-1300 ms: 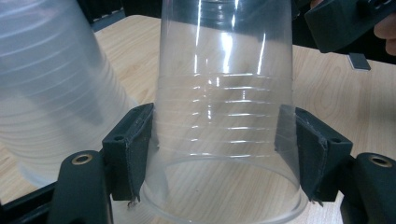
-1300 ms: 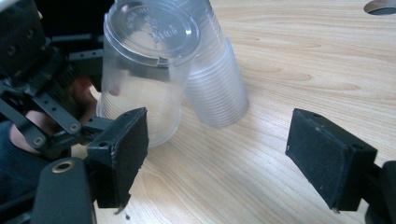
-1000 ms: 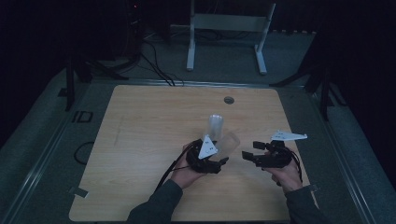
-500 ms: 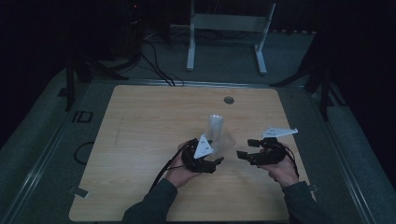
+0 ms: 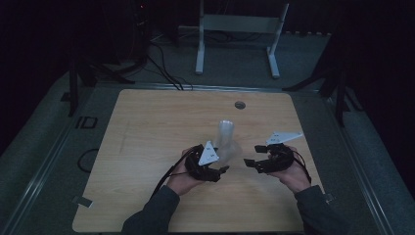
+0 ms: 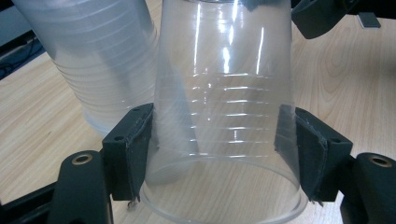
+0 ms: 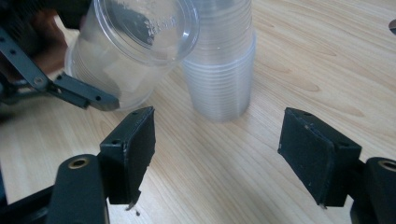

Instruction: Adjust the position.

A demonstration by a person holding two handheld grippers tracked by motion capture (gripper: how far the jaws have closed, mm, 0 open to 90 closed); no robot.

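Clamping my left tool [image 6: 219, 149] on a clear cup [image 6: 224, 102] just beside the cup stack [image 7: 222, 70] on the tabletop [image 5: 147, 127], I had my right tool [image 7: 217, 144] closing, empty, nearby.

Worktop [image 5: 147, 127]: pale wood grain, rounded corners, a round grommet hole [image 5: 240, 105] near its far edge.
Floor [image 5: 44, 132]: grey-green carpet.
Beyond: white metal frame stand [image 5: 237, 29]; black cables [image 5: 164, 68] trailing on the floor.
Light: dim room, dark surroundings.

Left tongs [image 5: 224, 169] clamped; right tongs [image 5: 248, 162] narrowing, empty.
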